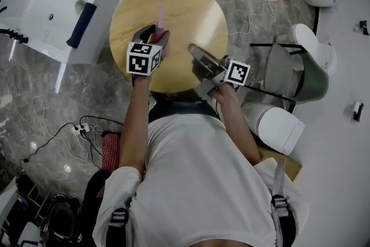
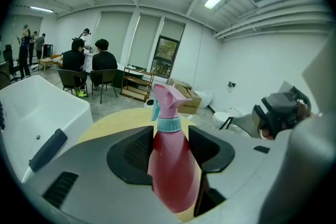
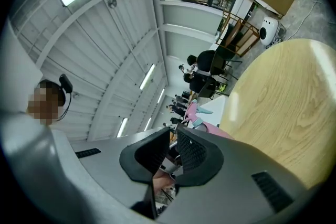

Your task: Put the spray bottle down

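The putting-down is not finished. The left hand-held gripper (image 1: pixel 159 39) has its jaws closed on the pink spray bottle (image 2: pixel 171 170), one black pad pressed to each side of the body below the pale blue collar. The bottle stands upright in that grip, with its pink trigger head pointing away from the camera. In the head view it sits over the round wooden bench (image 1: pixel 193 8), left of the middle and towards the near edge. By my reading, what is left is to settle the base on the wood, if it is not there already, then open the jaws and draw back.

The right hand-held gripper (image 3: pixel 174 138) holds nothing. Its jaws are drawn together with only a sliver between the pads. It hangs over the near right part of the bench, just beside the left one.

I cannot tell whether the bottle's base touches the bench. From above, the marker cube and jaws cover the lower body. In the left gripper view the gripper's own grey housing crowds the bottom of the bottle, with only a strip of yellow wood showing beneath. In the right gripper view just the bottle's head and shoulder peep over the jaws.
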`<state>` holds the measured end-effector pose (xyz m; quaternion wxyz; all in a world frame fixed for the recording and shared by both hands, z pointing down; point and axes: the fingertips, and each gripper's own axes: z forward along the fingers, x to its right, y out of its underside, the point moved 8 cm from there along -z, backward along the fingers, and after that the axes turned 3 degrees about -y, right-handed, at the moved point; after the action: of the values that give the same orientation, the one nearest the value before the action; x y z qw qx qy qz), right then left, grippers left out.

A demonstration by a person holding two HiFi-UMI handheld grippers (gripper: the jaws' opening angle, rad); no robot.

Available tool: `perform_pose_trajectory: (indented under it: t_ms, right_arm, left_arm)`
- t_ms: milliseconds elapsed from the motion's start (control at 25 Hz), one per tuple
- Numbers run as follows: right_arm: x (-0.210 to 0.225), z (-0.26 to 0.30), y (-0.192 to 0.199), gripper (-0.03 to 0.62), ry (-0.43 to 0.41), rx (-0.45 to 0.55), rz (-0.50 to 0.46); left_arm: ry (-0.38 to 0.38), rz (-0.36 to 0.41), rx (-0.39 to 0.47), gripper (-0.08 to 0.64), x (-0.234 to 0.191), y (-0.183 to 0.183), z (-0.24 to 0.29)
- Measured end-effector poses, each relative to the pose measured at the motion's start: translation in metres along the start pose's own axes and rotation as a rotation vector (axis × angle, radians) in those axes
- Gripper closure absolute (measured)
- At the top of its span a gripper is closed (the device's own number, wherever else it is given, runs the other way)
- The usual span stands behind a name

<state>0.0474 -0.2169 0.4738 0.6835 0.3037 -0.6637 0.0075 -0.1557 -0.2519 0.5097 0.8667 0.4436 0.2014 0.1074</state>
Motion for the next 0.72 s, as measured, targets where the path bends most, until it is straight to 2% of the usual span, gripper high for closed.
perform_pose_trajectory:
  t_ms: [320,720]
  right_arm:
    - [0.023,-0.008,-0.017,0.56,-0.007,0.011,0.042]
    - [0.042,-0.017,-0.04,0.56,-0.011,0.029,0.072]
  left_arm:
    - [-0.05,-0.007,0.019,0.35,-0.01,-0.012,0.043]
    - [-0.099,0.035,0.038,0.35,-0.019,-0.022,0.101]
